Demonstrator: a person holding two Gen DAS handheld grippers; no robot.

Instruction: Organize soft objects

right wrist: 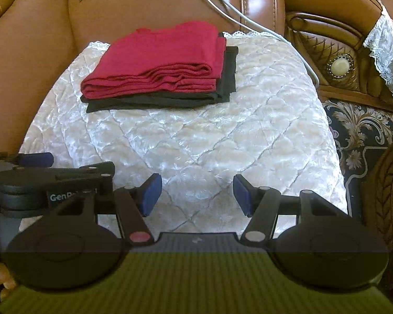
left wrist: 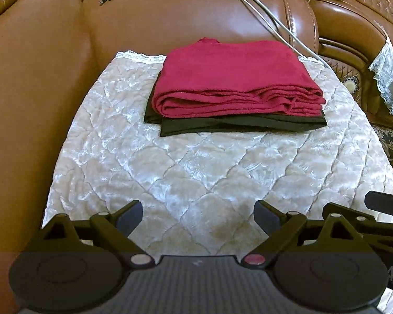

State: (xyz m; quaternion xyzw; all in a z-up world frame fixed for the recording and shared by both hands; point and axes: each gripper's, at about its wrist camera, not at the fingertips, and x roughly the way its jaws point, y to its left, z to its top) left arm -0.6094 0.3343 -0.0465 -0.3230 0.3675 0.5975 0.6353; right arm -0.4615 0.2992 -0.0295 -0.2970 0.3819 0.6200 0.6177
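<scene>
A folded red cloth [left wrist: 230, 78] [right wrist: 159, 60] lies stacked on a folded black cloth [left wrist: 238, 125] [right wrist: 170, 102] at the back of a quilted cream seat cover [left wrist: 196, 178] [right wrist: 196, 141]. My left gripper [left wrist: 197, 217] is open over the front of the cover, well short of the stack, with nothing between its fingers. My right gripper [right wrist: 197, 193] is open too, empty, beside the left one and equally far from the cloths. The left gripper's body shows at the left edge of the right wrist view.
The cover lies on a brown leather sofa seat [left wrist: 39, 104] [right wrist: 26, 78]. Grey cables [left wrist: 269, 15] [right wrist: 222, 5] run down the backrest to the right. A carved wooden armrest with a lace cloth [right wrist: 385, 52] and a patterned dark carpet [right wrist: 361, 130] lie right.
</scene>
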